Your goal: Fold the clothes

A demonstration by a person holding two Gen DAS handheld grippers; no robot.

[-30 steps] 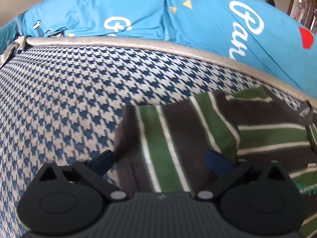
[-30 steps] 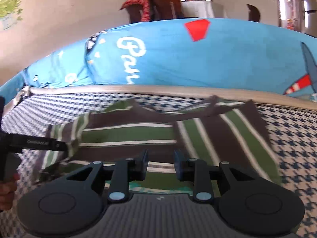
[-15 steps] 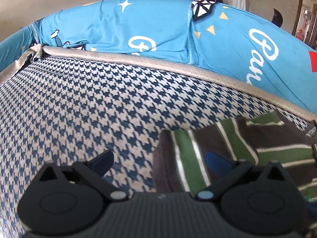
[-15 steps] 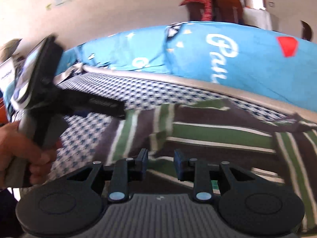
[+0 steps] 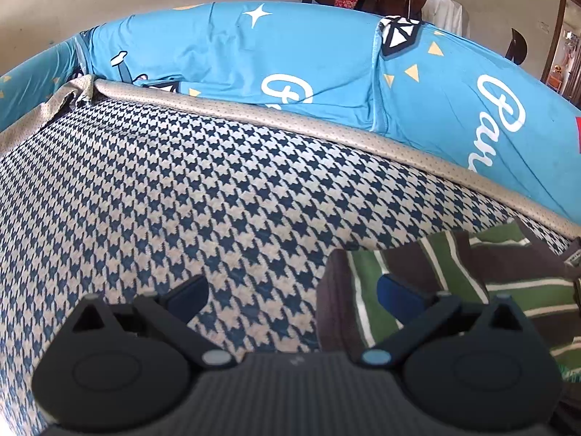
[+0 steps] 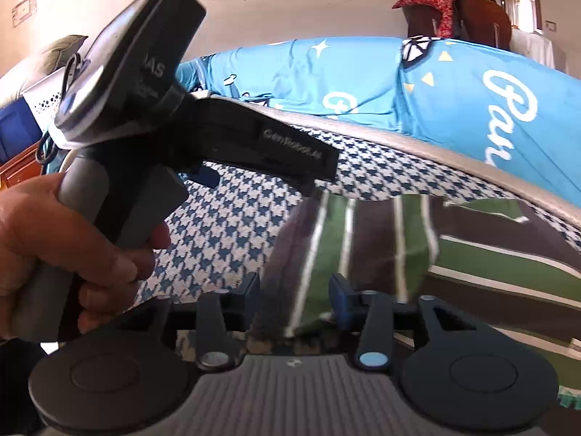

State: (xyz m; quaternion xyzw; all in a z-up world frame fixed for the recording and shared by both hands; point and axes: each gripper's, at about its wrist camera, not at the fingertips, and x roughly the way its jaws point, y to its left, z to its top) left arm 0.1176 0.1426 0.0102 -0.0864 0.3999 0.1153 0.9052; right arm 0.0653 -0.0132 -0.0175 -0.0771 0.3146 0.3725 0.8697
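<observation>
A brown shirt with green and white stripes [image 5: 454, 290] lies on the houndstooth sofa seat [image 5: 163, 200], folded over itself. In the left wrist view my left gripper [image 5: 290, 292] is open and empty over the seat; its right finger hangs above the shirt's left edge. In the right wrist view the shirt [image 6: 472, 254] fills the right half. My right gripper [image 6: 294, 298] is partly open over the shirt's near left edge, with cloth between the fingers, and whether it touches is unclear. The left gripper's body [image 6: 174, 116] and the hand holding it fill the left of that view.
Blue printed back cushions [image 5: 326, 72] rise behind a beige piping edge [image 5: 326, 123]. A dark wooden chair with red cloth [image 6: 454, 14] stands behind the sofa. A white basket and blue box [image 6: 32, 109] are at the far left.
My left gripper has moved left off the shirt onto bare seat, still open. My right gripper has swung left along the shirt toward its left edge and its jaws have widened.
</observation>
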